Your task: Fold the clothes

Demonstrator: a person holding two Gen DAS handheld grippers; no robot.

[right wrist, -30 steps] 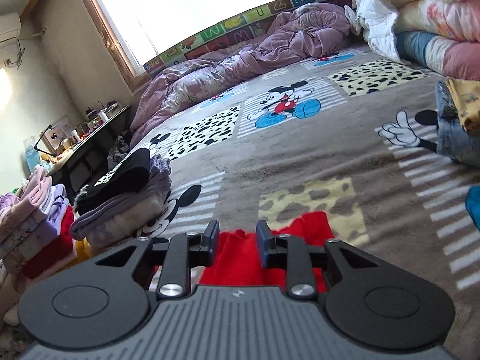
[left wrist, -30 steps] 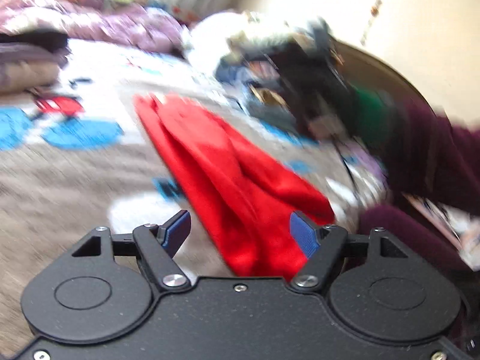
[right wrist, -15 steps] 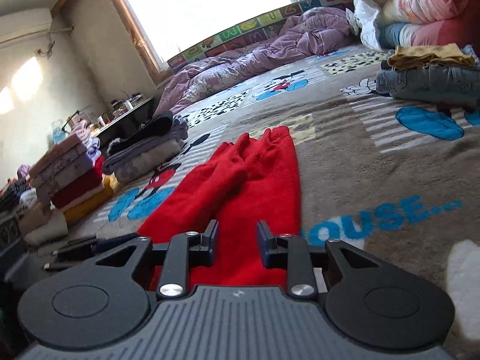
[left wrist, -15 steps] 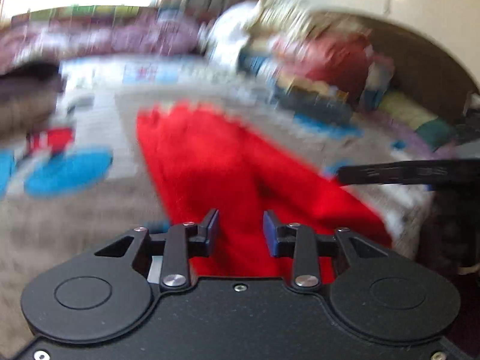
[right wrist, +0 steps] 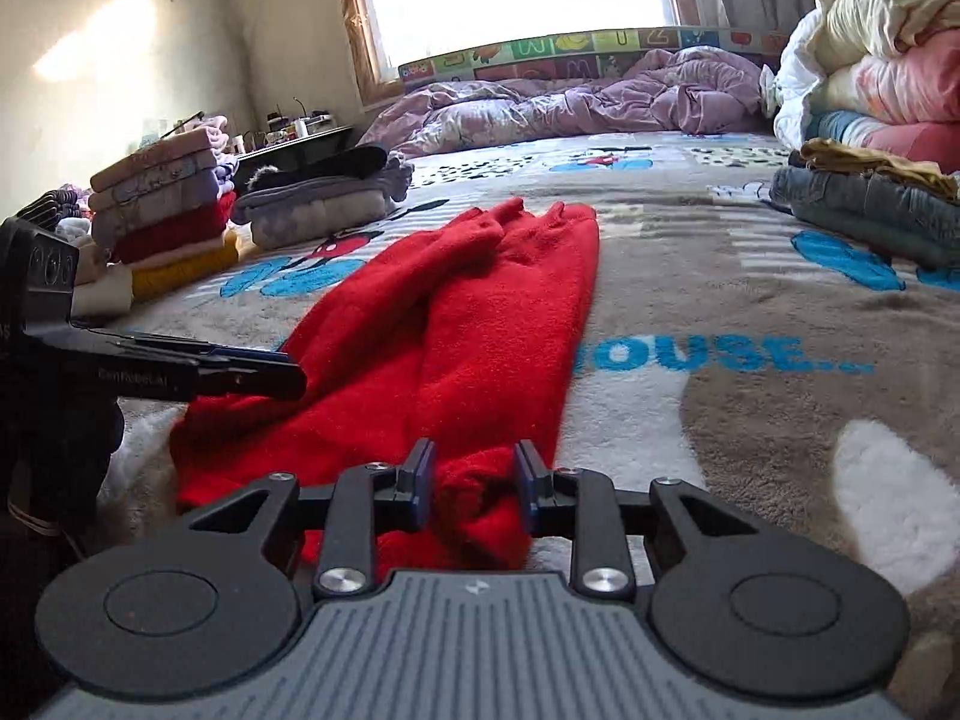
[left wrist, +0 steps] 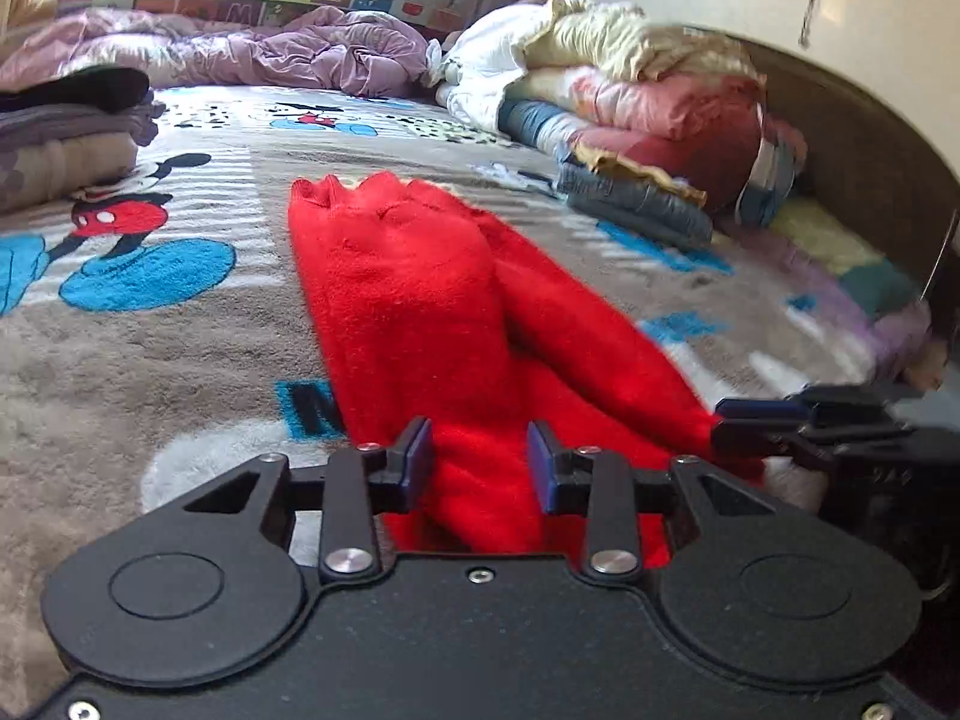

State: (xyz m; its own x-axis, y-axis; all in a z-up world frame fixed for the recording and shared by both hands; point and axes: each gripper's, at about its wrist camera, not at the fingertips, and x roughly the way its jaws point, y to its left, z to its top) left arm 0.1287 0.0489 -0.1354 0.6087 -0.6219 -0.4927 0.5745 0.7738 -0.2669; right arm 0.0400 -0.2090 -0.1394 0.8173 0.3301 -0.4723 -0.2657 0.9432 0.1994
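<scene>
Left wrist view is showing the left gripper sitting low at the near end of the red garment, its blue pads narrowed around a raised ridge of the fleece and apparently pinching it. Right wrist view is showing the same for the right gripper — its jaws are closed in on a bunched corner of red cloth at the near hem. Both tools are gripping the near edge side by side, the right one lying to the right of the left, its fingers reaching the fabric's right corner. From there the garment is running straight away from both grippers across the cartoon-print blanket, a long narrow strip lying in two lengthwise lobes, its far end sitting well short of the purple duvet. Its long axis is pointing directly forward from the tools, so, by my reading, any fold across the length would be carrying the near edge forward toward the far end, both hands travelling together. Folded stacks are resting off to the left, denim to the right.
</scene>
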